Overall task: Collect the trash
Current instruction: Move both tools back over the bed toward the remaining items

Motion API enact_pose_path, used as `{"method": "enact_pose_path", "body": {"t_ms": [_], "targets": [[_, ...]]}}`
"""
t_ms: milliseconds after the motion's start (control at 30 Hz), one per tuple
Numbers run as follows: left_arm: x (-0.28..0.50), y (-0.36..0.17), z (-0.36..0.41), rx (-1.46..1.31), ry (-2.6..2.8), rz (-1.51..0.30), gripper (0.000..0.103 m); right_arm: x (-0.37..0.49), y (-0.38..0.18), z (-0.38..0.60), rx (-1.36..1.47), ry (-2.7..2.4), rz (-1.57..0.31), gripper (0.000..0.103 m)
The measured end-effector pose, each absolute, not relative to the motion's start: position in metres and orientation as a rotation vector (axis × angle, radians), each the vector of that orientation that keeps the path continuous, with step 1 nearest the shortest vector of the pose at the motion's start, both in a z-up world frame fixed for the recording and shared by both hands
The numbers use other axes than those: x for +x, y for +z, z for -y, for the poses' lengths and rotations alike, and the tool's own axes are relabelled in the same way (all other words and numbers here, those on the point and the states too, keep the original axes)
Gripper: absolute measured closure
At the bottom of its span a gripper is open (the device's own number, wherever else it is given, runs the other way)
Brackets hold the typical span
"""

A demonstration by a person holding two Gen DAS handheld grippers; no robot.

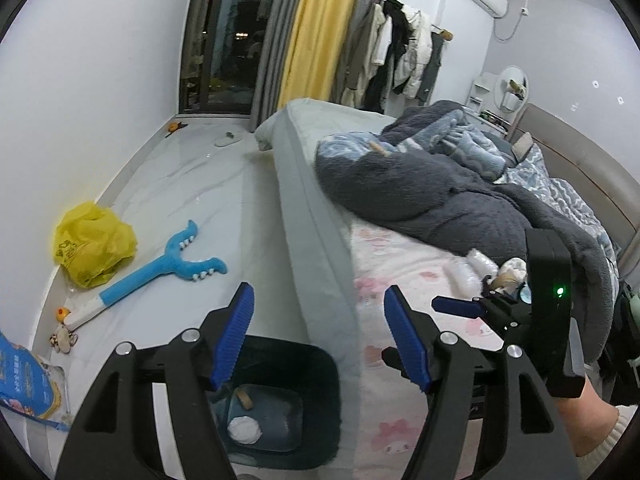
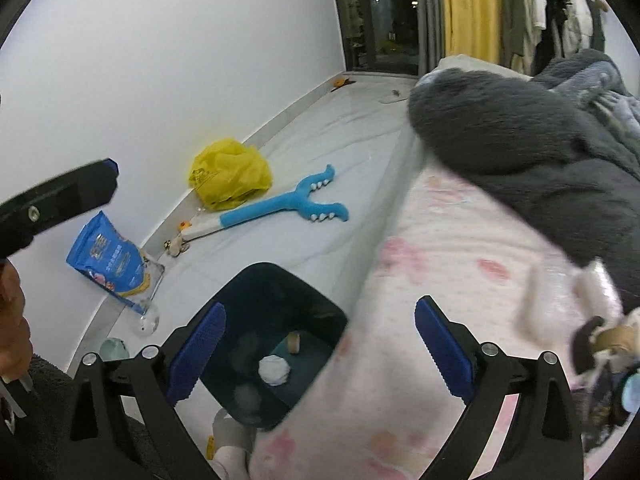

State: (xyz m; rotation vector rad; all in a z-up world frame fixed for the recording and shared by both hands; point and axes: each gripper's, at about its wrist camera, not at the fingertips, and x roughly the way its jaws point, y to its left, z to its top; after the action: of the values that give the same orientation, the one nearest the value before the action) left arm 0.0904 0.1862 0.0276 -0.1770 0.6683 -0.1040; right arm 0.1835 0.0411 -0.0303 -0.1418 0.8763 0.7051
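Pale marble floor [image 1: 208, 184] beside pink-sheeted bed [image 1: 404, 264]; both hand-held grippers [image 1: 318, 338] [image 2: 318, 346] agape, empty, above dark bin [image 2: 320, 312].

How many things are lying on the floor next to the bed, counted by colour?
Yellow: 1, the plastic bag
Blue: 2, the claw toy and the snack packet
Dark: 1, the trash bin
Total: 4, leaving out small bits too tiny to make out.
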Motion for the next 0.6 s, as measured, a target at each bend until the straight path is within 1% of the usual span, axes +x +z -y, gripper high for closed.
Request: {"method": "enact_pose_path", "body": {"t_ms": [367, 467, 533, 600], "targets": [[0.106, 0.022, -0.138, -0.145, -0.166, -0.689, 0.032, 0.188, -0.009, 0.032, -0.090, 0.636, -0.790, 0.007], [0.110, 0.020, -0.123, -0.135, -0.184, -0.695, 0.032, 0.190, -0.005, 0.053, -0.070, 0.616, -0.773, 0.009], [0.111, 0.019, -0.115, -0.130, -0.196, -0.697, 0.032, 0.191, -0.005, 0.066, -0.064, 0.599, -0.768, 0.013], [0.113, 0.017, -0.107, -0.124, -0.207, -0.701, 0.032, 0.191, -0.005, 0.080, -0.062, 0.577, -0.764, 0.014]]}}
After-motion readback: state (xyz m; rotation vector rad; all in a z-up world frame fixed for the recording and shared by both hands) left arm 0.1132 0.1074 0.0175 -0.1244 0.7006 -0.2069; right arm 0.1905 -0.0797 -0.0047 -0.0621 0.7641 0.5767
